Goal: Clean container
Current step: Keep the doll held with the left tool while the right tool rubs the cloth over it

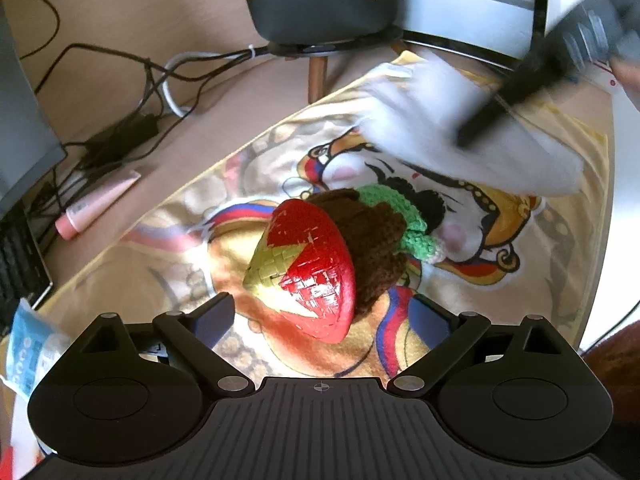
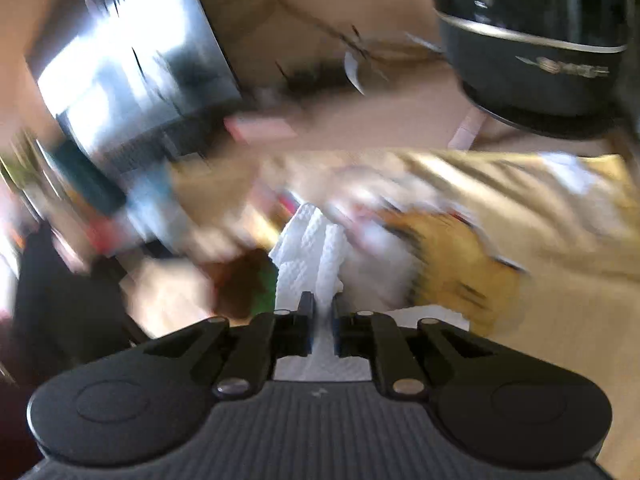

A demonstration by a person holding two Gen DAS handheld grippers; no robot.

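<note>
Pinching white paper towel (image 2: pixel 316 248), right gripper (image 2: pixel 323 304), apparently tilted.

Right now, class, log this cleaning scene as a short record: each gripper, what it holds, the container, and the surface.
left gripper: open, empty, fingers either side of the container
right gripper: shut on white paper towel
container: red and yellow woven basket, tipped on its side, brown and green crochet piece against it
surface: printed cloth
image quality: right wrist view blurred
</note>
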